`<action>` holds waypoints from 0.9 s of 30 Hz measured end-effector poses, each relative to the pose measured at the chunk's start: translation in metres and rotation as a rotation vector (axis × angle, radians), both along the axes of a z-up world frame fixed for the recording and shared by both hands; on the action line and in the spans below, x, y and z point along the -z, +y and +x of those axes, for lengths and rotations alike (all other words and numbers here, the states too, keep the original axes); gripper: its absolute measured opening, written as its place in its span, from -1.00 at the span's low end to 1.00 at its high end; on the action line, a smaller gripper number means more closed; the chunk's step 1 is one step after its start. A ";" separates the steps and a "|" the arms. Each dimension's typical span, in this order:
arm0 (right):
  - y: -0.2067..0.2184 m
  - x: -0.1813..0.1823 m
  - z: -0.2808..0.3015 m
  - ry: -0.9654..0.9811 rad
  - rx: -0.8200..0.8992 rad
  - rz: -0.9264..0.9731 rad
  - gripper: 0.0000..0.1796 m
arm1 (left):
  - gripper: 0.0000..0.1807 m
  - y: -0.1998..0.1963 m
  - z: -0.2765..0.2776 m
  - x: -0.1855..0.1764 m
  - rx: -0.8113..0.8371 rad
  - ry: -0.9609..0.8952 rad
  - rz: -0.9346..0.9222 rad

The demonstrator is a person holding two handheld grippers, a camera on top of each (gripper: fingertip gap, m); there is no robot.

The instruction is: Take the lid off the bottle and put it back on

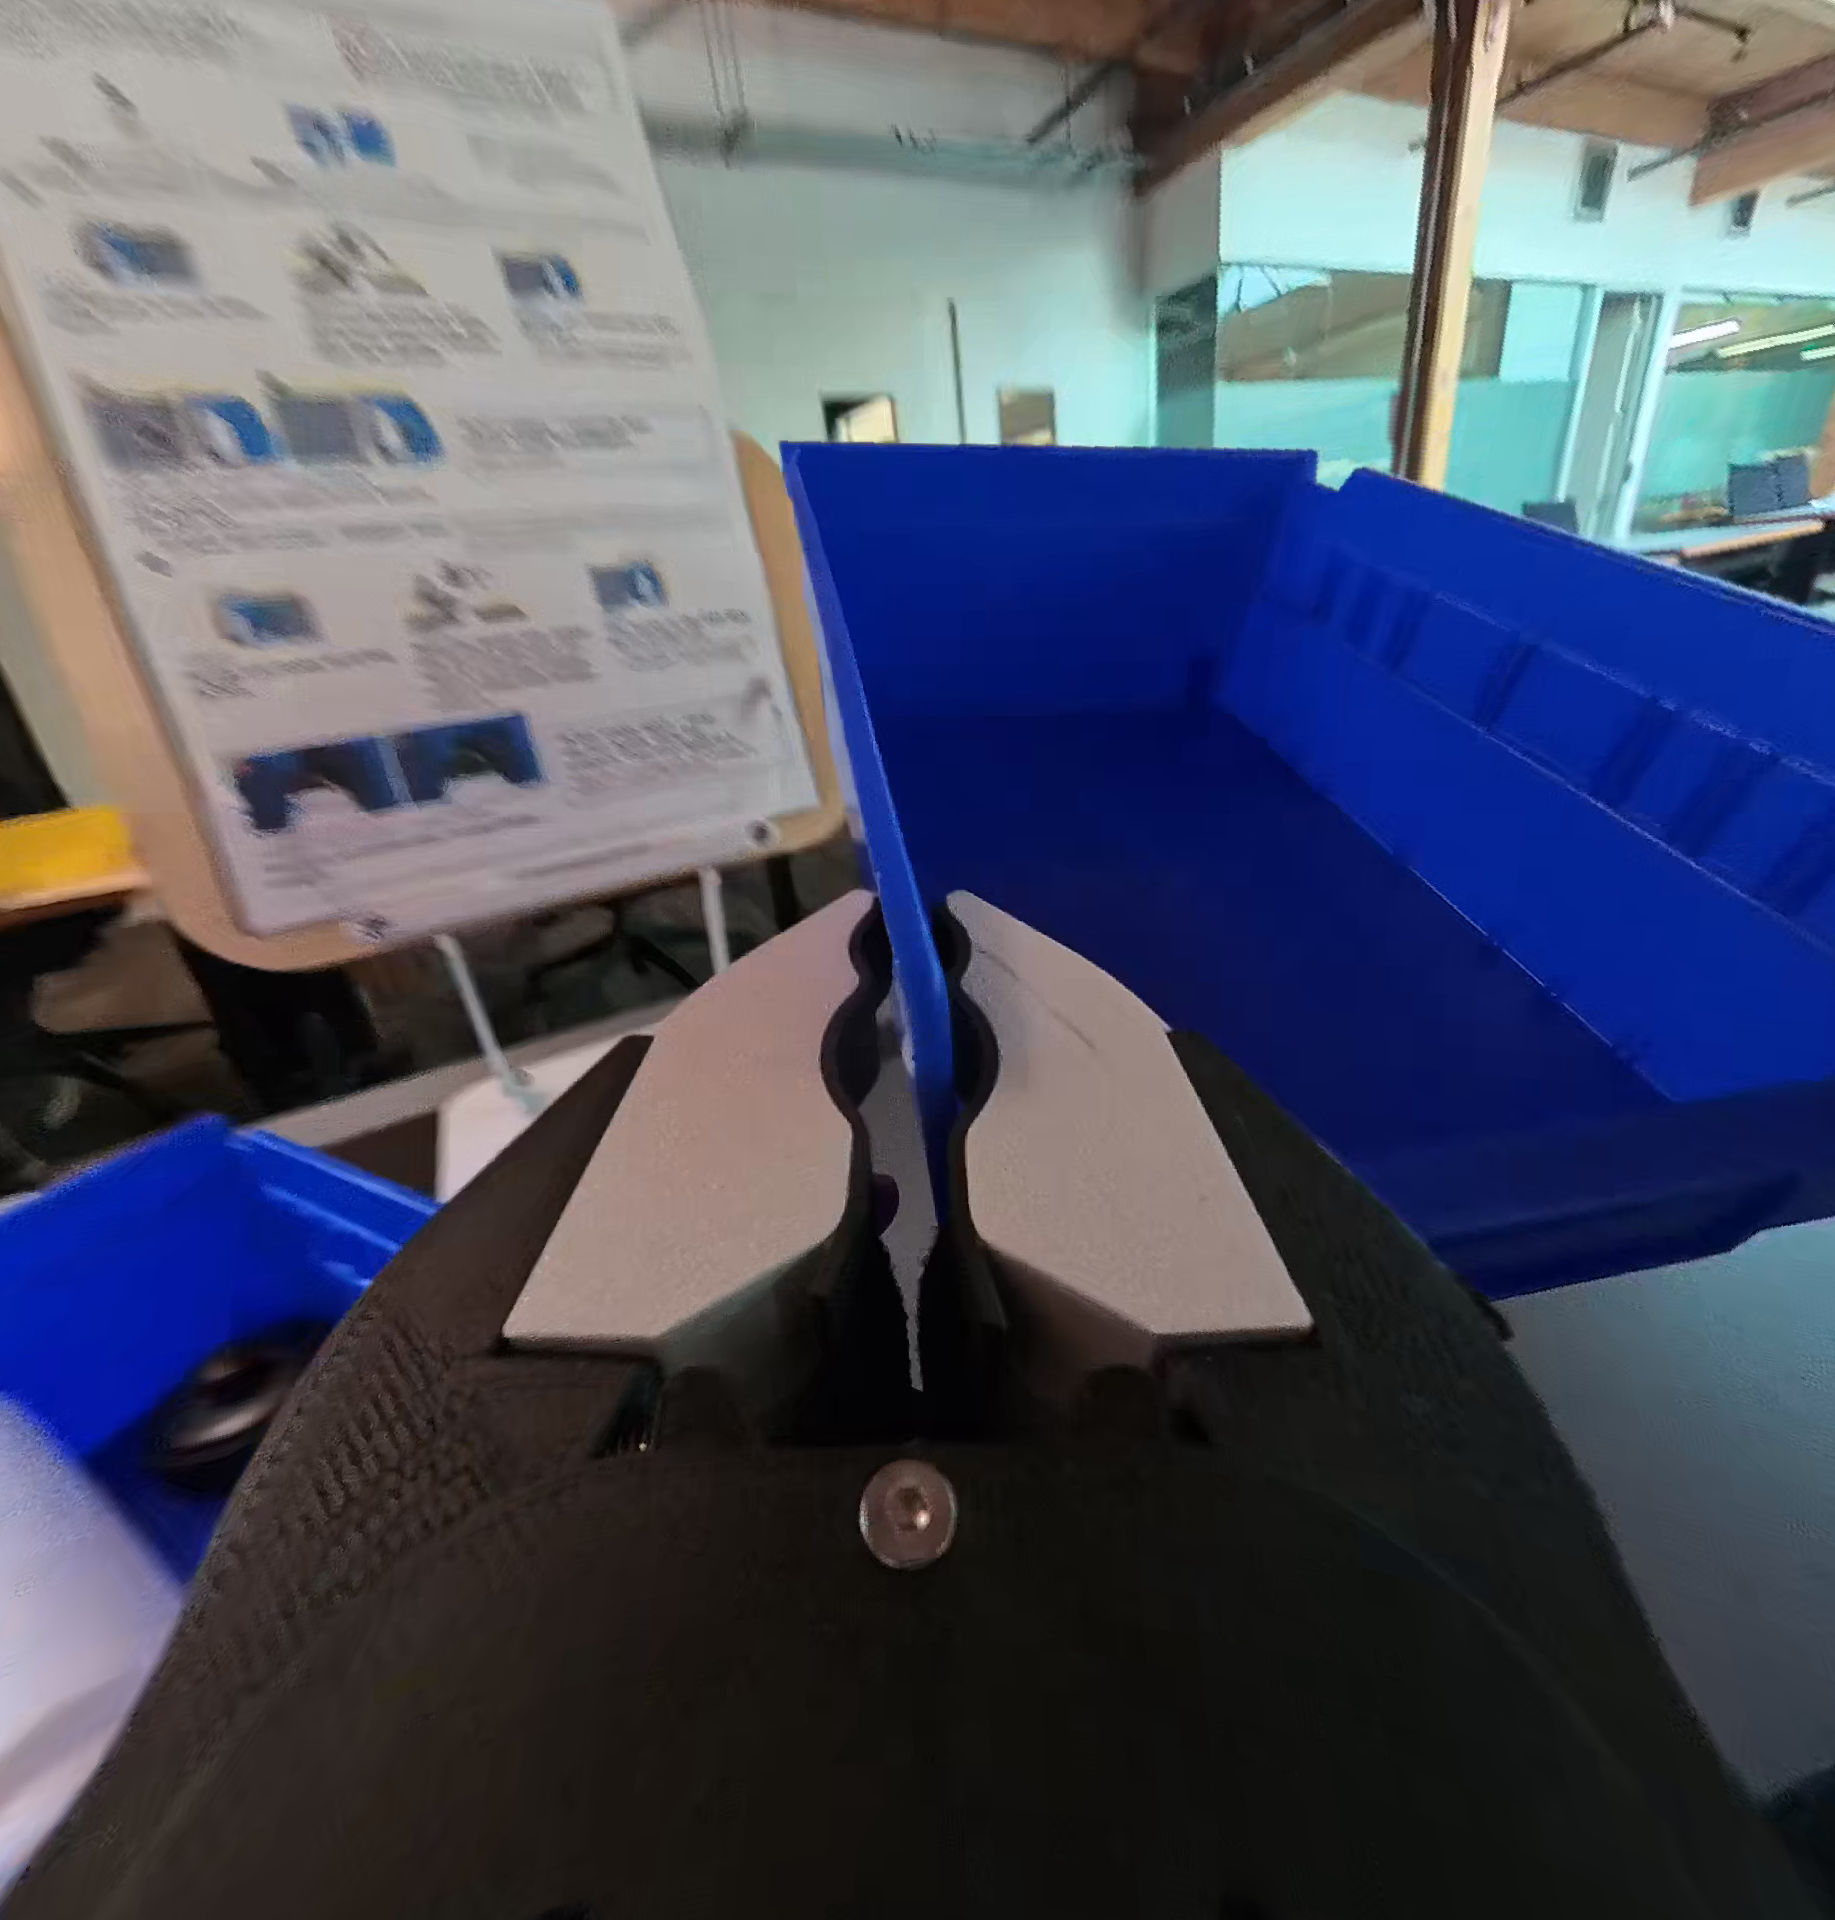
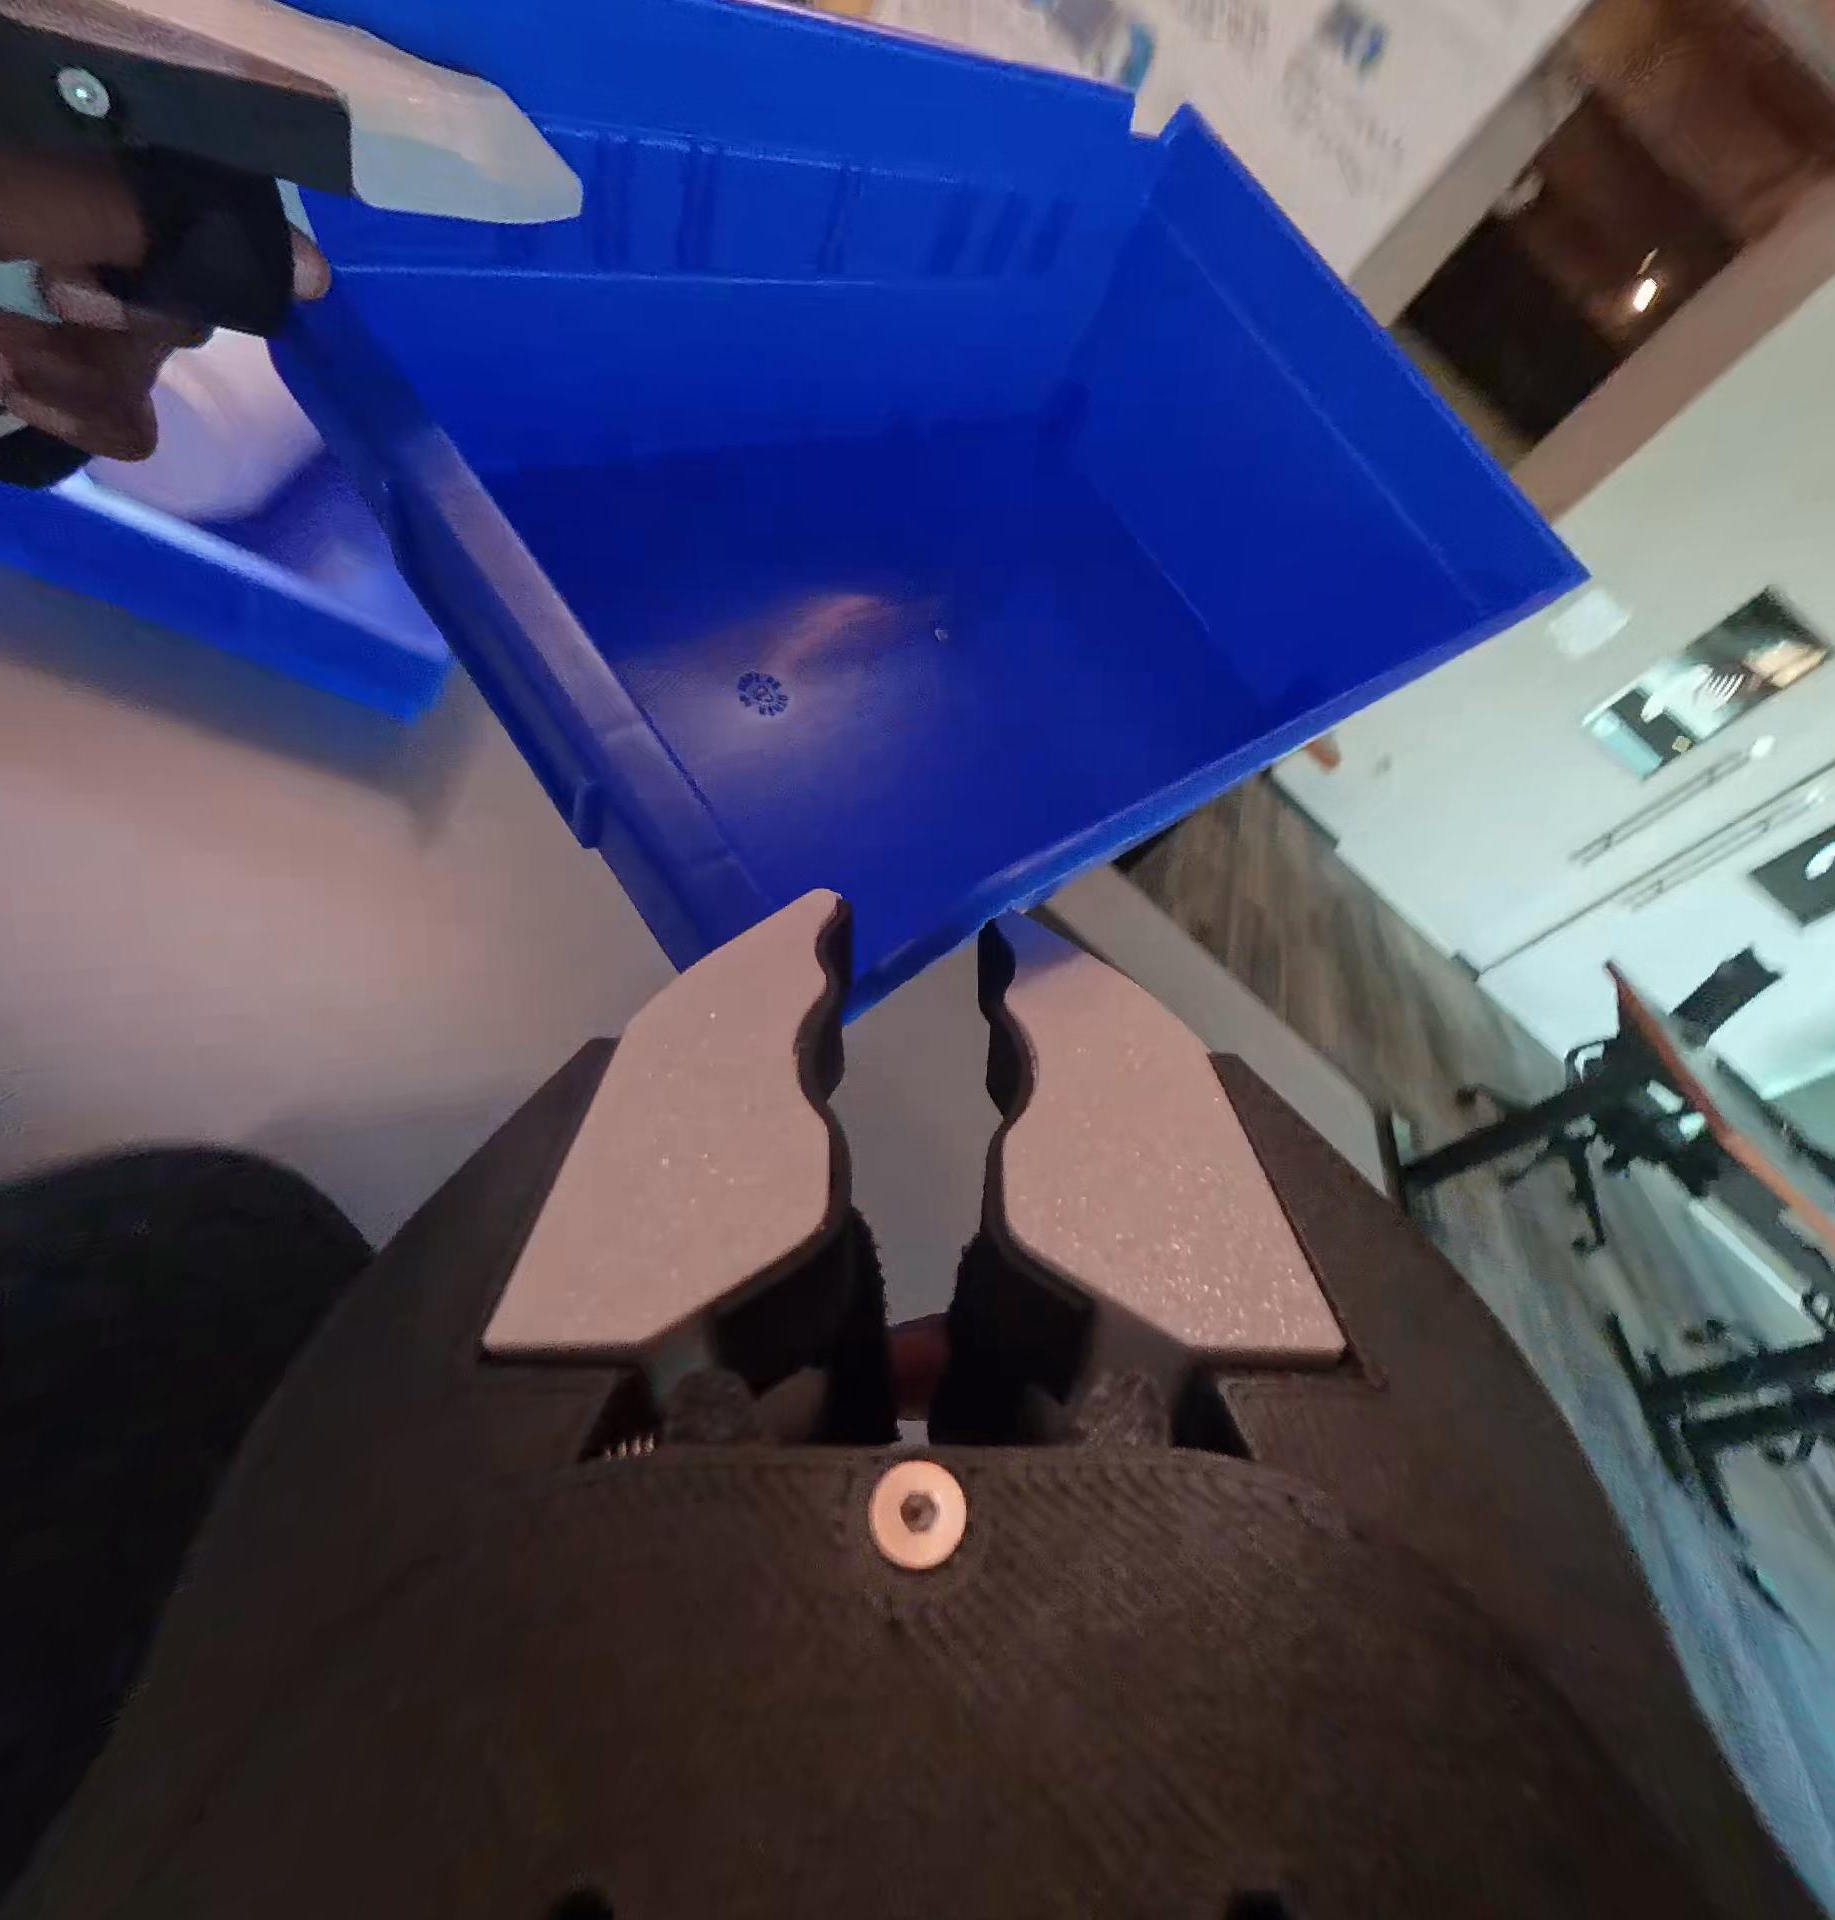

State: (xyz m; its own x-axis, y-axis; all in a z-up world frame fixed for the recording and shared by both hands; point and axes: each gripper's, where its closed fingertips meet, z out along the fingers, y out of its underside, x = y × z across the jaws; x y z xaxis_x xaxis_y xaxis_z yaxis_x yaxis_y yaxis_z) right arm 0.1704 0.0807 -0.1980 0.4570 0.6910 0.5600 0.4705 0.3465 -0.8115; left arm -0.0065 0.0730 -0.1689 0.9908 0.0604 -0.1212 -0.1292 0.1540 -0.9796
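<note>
My left gripper (image 1: 908, 997) is pinched onto the thin side wall of an empty, deep blue plastic storage bin (image 1: 1256, 831), which hangs tilted above the pale grey tabletop (image 2: 217, 883) rather than sitting flat. In the right wrist view the same bin fills the middle of the picture, its bare floor turned toward me, with my left gripper clamped on its far rim at the upper left and my hand (image 2: 51, 343) wrapped round the handle. My right gripper (image 2: 913, 966) holds nothing: its fingers stand a little apart, with the near edge of the bin just ahead of the tips, perhaps just reaching between them; I cannot tell whether they touch.

Of the task itself I judge that nothing is done yet. No lid is in either gripper. To the left sits a second blue plastic bin (image 1: 113, 1268) on the table, and in it lie a white rounded object (image 2: 217, 436), blurred, which may be the bottle, and a dark round disc-shaped piece (image 1: 212, 1403) that I cannot identify for certain. So the bottle, if that is it, is well apart from both grippers. Still to come, as I see it: setting the empty bin down, reaching the bottle, unscrewing the lid, and putting it back on.
</note>
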 end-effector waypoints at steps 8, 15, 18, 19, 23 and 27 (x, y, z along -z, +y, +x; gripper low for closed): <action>0.075 0.095 0.078 -0.140 0.123 -0.343 -0.76 | -0.84 0.070 0.075 0.100 0.065 -0.066 -0.235; 0.092 0.130 0.105 -0.267 0.217 -0.384 -0.78 | -0.66 0.078 0.107 0.151 0.224 -0.015 -0.340; 0.098 0.136 0.123 -0.305 0.277 -0.391 -0.78 | -0.32 0.064 0.130 0.159 0.428 0.120 -0.422; 0.095 0.134 0.124 -0.285 0.256 -0.410 -0.73 | -0.18 0.057 0.130 0.158 0.459 0.148 -0.449; 0.086 0.091 0.117 -0.134 0.186 -0.295 -0.34 | -0.08 0.025 0.088 0.132 0.392 0.369 -0.468; 0.046 0.070 0.069 -0.209 -0.084 -0.060 -0.23 | -0.20 -0.025 -0.008 0.134 0.095 0.624 -0.584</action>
State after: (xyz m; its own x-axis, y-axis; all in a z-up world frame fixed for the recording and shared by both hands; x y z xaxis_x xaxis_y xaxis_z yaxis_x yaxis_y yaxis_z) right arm 0.2398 0.1267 -0.2682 0.2747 0.7568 0.5931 0.6019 0.3456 -0.7199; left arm -0.0143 0.0476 -0.3034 0.7305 -0.2608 -0.6311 -0.6823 -0.3154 -0.6595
